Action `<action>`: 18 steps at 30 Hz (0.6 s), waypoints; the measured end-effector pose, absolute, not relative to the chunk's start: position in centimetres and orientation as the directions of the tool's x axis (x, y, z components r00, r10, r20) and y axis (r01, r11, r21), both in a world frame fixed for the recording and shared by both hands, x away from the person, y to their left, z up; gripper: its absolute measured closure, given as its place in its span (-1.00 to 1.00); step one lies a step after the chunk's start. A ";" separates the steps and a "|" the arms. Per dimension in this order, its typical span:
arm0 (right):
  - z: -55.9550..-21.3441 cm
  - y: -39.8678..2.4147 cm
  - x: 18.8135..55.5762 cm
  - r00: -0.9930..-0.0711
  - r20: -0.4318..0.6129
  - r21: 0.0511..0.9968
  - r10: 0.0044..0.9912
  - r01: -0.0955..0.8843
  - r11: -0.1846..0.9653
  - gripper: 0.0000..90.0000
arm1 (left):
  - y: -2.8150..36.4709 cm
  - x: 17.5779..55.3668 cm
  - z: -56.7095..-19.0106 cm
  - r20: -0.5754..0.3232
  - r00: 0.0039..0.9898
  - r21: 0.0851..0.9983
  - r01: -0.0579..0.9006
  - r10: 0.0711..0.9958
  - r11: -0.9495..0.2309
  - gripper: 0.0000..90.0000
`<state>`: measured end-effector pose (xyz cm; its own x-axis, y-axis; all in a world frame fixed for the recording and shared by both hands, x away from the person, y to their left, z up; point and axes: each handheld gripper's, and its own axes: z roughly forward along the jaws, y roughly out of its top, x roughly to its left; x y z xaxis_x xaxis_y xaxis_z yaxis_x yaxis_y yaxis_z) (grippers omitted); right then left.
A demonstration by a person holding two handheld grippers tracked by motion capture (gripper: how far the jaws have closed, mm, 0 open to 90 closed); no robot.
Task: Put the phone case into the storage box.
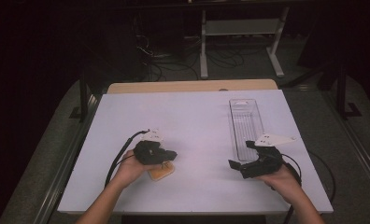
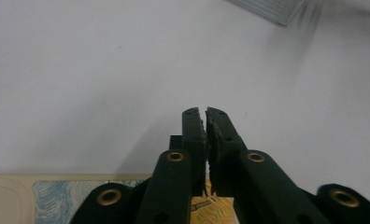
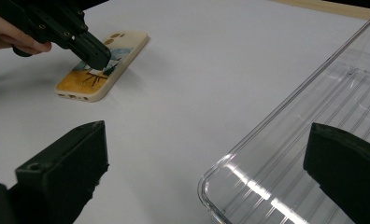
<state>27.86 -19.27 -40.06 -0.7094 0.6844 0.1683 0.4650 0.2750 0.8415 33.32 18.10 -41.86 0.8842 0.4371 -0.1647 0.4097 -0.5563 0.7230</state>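
Risk: your closed left gripper (image 3: 96, 53), upper left over the case (image 3: 101, 65), may skid it; right gripper (image 3: 211, 186) gapes astride the tray (image 3: 286, 154) rim.

Looks like a lab or test room. Dark all around, with a plain white table (image 1: 192, 116) lit up in the middle. Past its far edge, tangled cables (image 1: 174, 58) on the grey floor and a white metal stand (image 1: 241, 28).
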 end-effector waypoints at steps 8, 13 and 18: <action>-40.1 -19.2 27.8 -0.709 0.168 0.842 0.685 0.465 0.275 -1.00 | 17.3 32.9 -42.8 -0.178 0.882 0.691 0.428 0.436 -0.583 0.99; -40.1 -19.2 27.8 -0.708 0.168 0.841 0.686 0.466 0.275 -1.00 | 16.8 32.8 -43.2 -0.163 0.887 0.677 0.419 0.432 -0.605 0.99; -40.1 -19.2 27.8 -0.708 0.168 0.841 0.686 0.466 0.275 -1.00 | 16.6 32.8 -43.4 -0.149 0.893 0.661 0.409 0.424 -0.629 0.99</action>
<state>27.83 -19.24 -40.06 -0.7080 0.6860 0.1679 0.4660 0.2751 0.8409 32.77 16.58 -43.42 0.8934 0.4237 -0.1494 0.4089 -0.6291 0.6611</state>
